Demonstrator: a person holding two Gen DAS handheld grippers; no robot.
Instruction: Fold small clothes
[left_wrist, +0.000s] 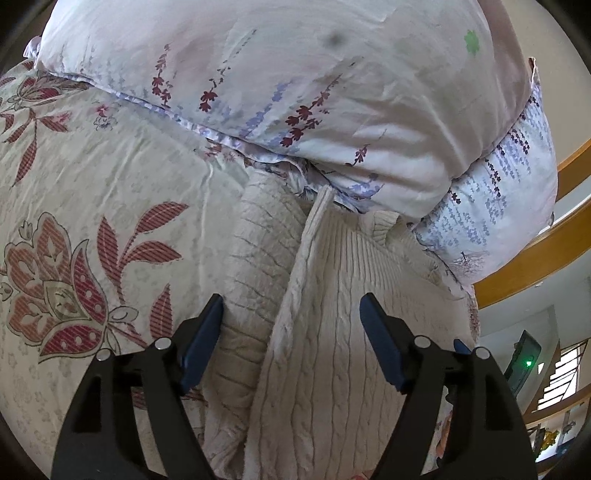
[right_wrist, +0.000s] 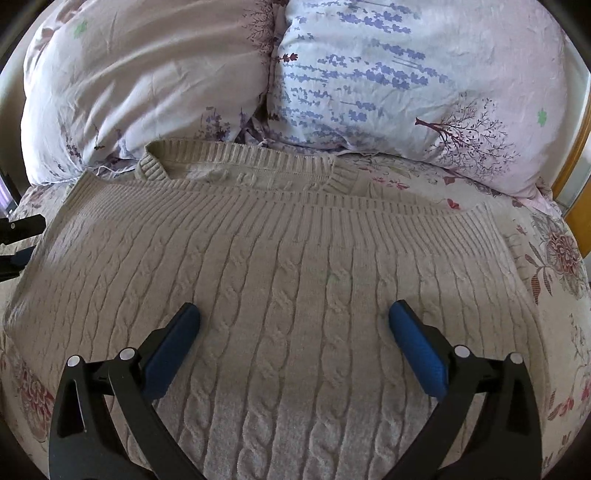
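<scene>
Left tongs (left_wrist: 291, 308): we see them spread wide over the sweater's folded edge, pinching nothing.
Cream cable-knit sweater (right_wrist: 280, 266): we find it flat on the floral-printed bed sheet (left_wrist: 74, 177), its neckline touching two lavender-print pillows (right_wrist: 388, 74).
Right tongs (right_wrist: 294, 312): spread wide, empty.

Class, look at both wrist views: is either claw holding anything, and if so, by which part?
Nothing is held: the left claw and right claw are open above the sweater.
</scene>
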